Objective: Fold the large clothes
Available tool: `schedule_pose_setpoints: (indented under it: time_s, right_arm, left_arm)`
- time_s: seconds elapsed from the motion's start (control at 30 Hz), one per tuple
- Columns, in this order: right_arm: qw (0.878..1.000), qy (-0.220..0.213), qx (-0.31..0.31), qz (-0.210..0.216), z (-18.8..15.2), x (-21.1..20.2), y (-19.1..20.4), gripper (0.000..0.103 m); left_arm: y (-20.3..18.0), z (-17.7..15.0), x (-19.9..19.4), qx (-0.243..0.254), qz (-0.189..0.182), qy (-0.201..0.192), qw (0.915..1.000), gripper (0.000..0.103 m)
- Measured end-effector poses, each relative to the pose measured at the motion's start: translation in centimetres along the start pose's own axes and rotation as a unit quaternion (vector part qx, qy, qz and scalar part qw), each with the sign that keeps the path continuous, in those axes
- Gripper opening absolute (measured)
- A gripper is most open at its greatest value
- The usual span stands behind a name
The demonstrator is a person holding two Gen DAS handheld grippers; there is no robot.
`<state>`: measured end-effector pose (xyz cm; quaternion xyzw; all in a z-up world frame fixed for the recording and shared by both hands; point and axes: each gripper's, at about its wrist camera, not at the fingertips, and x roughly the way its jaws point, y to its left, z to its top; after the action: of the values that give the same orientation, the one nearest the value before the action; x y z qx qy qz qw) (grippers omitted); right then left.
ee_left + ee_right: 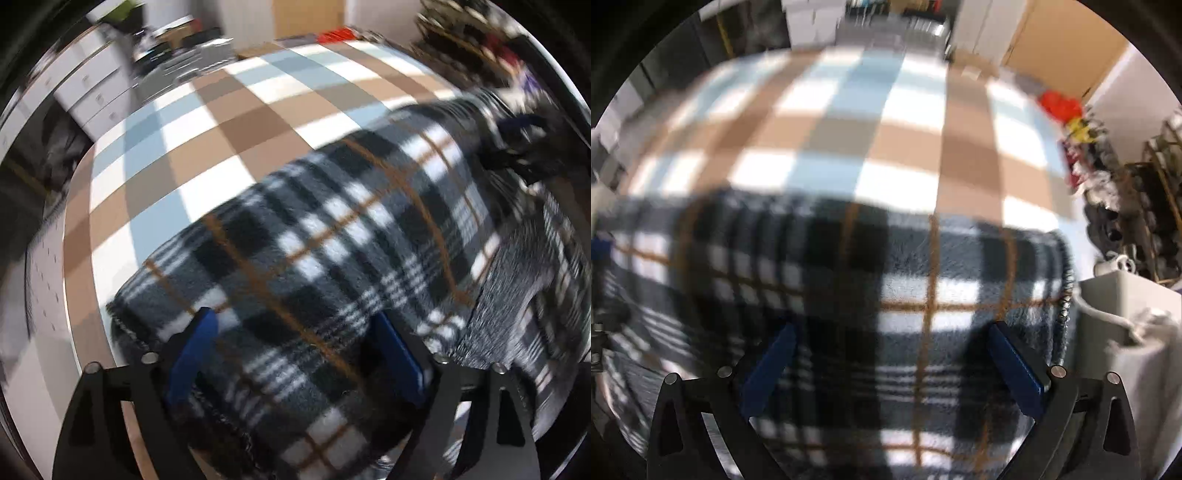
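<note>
- Fleece in a dark grey, black and white plaid with thin orange lines makes up the blanket (332, 236), which is laid in a thick folded bundle on the counter (207, 122); the counter is covered in a tan, pale blue and white check.
- The bundle is placed toward the near edge of the counter, with most of the checked surface left bare beyond it, presumably so that room is kept for a further fold.
- In the left wrist view the long axis of the bundle is seen running from lower left to upper right; its rounded end with the stitched hem is shown at the lower left.
- In the right wrist view the blanket (886, 280) is stretched across the picture from side to side, and its whip-stitched edge is seen at the right, just beside a grey bin (1130, 317).
- The left tongs (295, 325) are spread wide and pointed steeply down, with fleece lying between the blue pads (192, 354); the pads are not seen pressing on it.
- The right tongs (890, 336) are likewise held wide apart above the cloth, and nothing is gripped.
- Both tongs are judged to be set one near each end so that the bundle can be taken evenly.
- Much is blurred, so the number of layers cannot be told.
</note>
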<state>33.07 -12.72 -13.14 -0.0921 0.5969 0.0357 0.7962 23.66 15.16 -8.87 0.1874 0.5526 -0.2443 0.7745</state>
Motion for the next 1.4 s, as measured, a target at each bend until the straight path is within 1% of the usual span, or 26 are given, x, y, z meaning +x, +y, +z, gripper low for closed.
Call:
schedule_pose_setpoints:
  time_s: [0.03, 0.1, 0.17, 0.23, 0.3, 0.33, 0.37, 0.4, 0.47, 0.5, 0.53, 0.6, 0.67, 0.7, 0.77, 0.8, 0.87, 0.9, 0.97, 1.0, 1.03, 1.1, 1.2, 1.27, 1.33, 1.4]
  right_arm:
    - [1.000, 0.007, -0.012, 0.008, 0.1, 0.8, -0.1, 0.103]
    - [0.999, 0.003, -0.020, 0.025, 0.2, 1.0, -0.7, 0.103]
    - [0.999, -0.003, -0.030, 0.039, -0.7, 1.0, -1.2, 0.103]
    - [0.998, -0.006, -0.048, 0.035, -1.3, 0.5, -1.1, 0.103]
    - [0.998, 0.017, -0.057, 0.030, -1.0, 0.1, -1.2, 0.103]
    - [0.998, 0.020, -0.060, 0.019, -0.7, -1.3, -1.0, 0.103]
    - [0.998, 0.004, -0.053, 0.023, -0.3, -2.8, -0.7, 0.103]
    - [0.998, -0.008, -0.045, 0.040, 0.1, -3.9, -0.5, 0.103]
    - [0.991, -0.055, -0.016, 0.120, 0.9, -7.2, 0.6, 0.103]
    - [0.989, -0.062, -0.009, 0.131, 1.3, -7.7, 1.5, 0.103]
    - [0.990, -0.061, -0.013, 0.130, 1.7, -7.6, 2.6, 0.103]
    - [0.992, -0.063, -0.022, 0.105, 2.3, -6.3, 4.8, 0.103]
    - [0.997, -0.039, -0.014, 0.064, 2.9, -2.8, 6.2, 0.103]
    - [0.998, -0.040, -0.001, 0.043, 2.2, -0.9, 6.5, 0.103]
    - [0.996, -0.070, 0.017, 0.044, 2.2, -1.0, 6.5, 0.103]
    - [0.996, -0.070, 0.019, 0.047, 2.1, -1.1, 6.3, 0.103]
    - [0.992, -0.090, 0.031, 0.088, 1.0, -2.9, 4.9, 0.103]
    - [0.990, -0.099, 0.035, 0.094, 0.9, -3.3, 4.4, 0.103]
    - [0.989, -0.115, 0.059, 0.076, -0.2, -4.5, 1.8, 0.103]
    - [0.989, -0.111, 0.068, 0.076, -0.5, -4.6, 1.0, 0.103]
    - [0.989, -0.095, 0.082, 0.080, -0.9, -4.2, -0.3, 0.103]
    - [0.991, -0.066, 0.091, 0.071, -1.5, -3.1, -1.4, 0.103]
    - [0.997, -0.002, 0.066, 0.046, -2.1, 0.7, -1.3, 0.103]
    - [0.998, -0.029, 0.040, 0.029, -1.9, 0.6, -0.5, 0.103]
    - [0.998, -0.029, 0.044, 0.028, -1.7, 0.4, -0.4, 0.103]
    - [0.998, -0.033, 0.045, 0.026, -1.0, 0.6, -0.4, 0.103]
  left_arm:
    - [0.0, 0.1, 0.1, 0.009, 0.002, -0.001, 1.0000, 0.085]
    - [0.5, 0.1, 0.1, 0.008, -0.009, -0.005, 0.9999, 0.085]
    - [0.8, 0.0, -0.1, 0.005, -0.023, -0.013, 0.9996, 0.084]
    - [1.1, -0.5, -0.4, 0.007, -0.031, -0.027, 0.9991, 0.084]
    - [0.7, -0.8, -0.6, 0.017, -0.028, -0.033, 0.9989, 0.085]
    - [0.3, -1.0, -0.7, 0.027, -0.022, -0.033, 0.9988, 0.086]
    - [0.0, -1.0, -0.7, 0.036, -0.016, -0.034, 0.9987, 0.086]
    - [-0.2, -1.2, -0.7, 0.041, -0.011, -0.034, 0.9985, 0.086]
    - [-0.5, -1.2, -0.7, 0.040, -0.001, -0.036, 0.9985, 0.086]
    - [-0.5, -1.1, -0.6, 0.038, 0.001, -0.036, 0.9986, 0.086]
    - [-0.5, -1.0, -0.6, 0.035, 0.004, -0.035, 0.9988, 0.086]
    - [-0.5, -1.1, -1.0, 0.022, 0.003, -0.035, 0.9991, 0.086]
    - [-0.3, -1.2, -1.9, 0.004, -0.008, -0.043, 0.9990, 0.086]
    - [-0.2, -1.2, -2.4, -0.001, -0.019, -0.049, 0.9986, 0.086]
    - [-0.1, -1.7, -4.4, -0.016, -0.029, -0.066, 0.9973, 0.086]
    - [0.0, -2.0, -5.1, -0.020, -0.029, -0.072, 0.9968, 0.086]
    - [-0.1, -2.7, -7.0, -0.024, -0.025, -0.085, 0.9958, 0.086]
    - [-0.2, -2.9, -7.6, -0.025, -0.022, -0.092, 0.9952, 0.086]
    - [-0.2, -3.1, -8.3, -0.030, -0.028, -0.099, 0.9943, 0.087]
    - [-0.1, -2.9, -8.0, -0.033, -0.032, -0.092, 0.9947, 0.087]
    - [-0.1, -2.8, -7.3, -0.038, -0.036, -0.081, 0.9954, 0.087]
    - [-0.1, -2.5, -5.4, -0.046, -0.037, -0.048, 0.9971, 0.087]
    - [0.3, -2.6, -1.9, -0.057, -0.027, 0.002, 0.9980, 0.087]
    - [0.3, -2.2, -0.5, -0.049, -0.015, 0.015, 0.9986, 0.087]
    - [0.4, -1.4, 0.2, -0.044, -0.010, 0.020, 0.9988, 0.090]
    - [0.4, -0.3, 1.0, -0.028, 0.007, 0.022, 0.9993, 0.092]
